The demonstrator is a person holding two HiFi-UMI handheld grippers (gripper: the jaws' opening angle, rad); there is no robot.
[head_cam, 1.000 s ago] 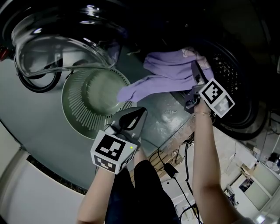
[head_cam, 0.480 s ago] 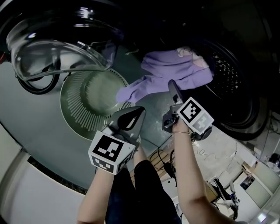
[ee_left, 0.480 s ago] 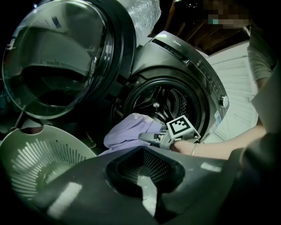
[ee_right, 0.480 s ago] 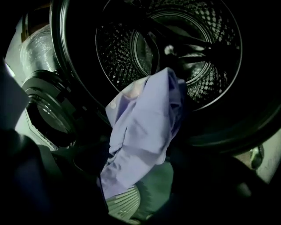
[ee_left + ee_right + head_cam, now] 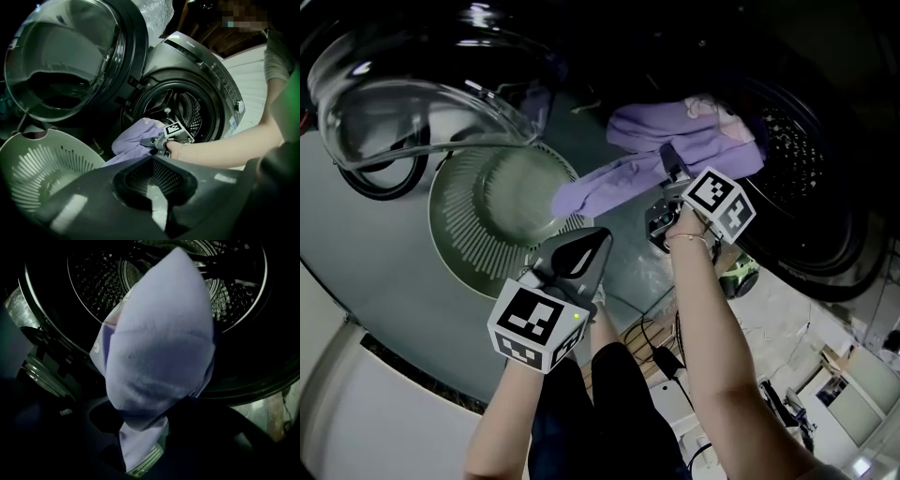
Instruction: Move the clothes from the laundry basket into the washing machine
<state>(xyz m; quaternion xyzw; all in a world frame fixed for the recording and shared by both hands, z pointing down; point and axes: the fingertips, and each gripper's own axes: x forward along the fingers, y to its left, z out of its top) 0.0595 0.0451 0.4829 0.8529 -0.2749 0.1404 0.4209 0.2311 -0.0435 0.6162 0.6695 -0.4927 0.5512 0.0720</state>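
A lavender garment [image 5: 675,141] hangs out of the washing machine's drum opening [image 5: 797,159], with one long part trailing over the rim toward the basket. My right gripper [image 5: 664,157] is shut on that garment just in front of the opening. In the right gripper view the cloth [image 5: 159,348] fills the middle and runs down between the jaws, with the drum [image 5: 93,282] behind it. My left gripper [image 5: 598,239] is shut with nothing in it, held low beside the pale green laundry basket [image 5: 450,253]. The left gripper view shows the garment [image 5: 133,138] and the right gripper [image 5: 149,140].
The machine's round glass door [image 5: 412,103] stands swung open at the left, above the basket [image 5: 28,140]. Black cables [image 5: 666,361] lie on the floor under my arms. A small green object [image 5: 739,277] sits near the machine's foot.
The right gripper drew back from the drum mouth, dropped away from the garment, then rose again and shut on its hanging part. The left gripper stayed put.
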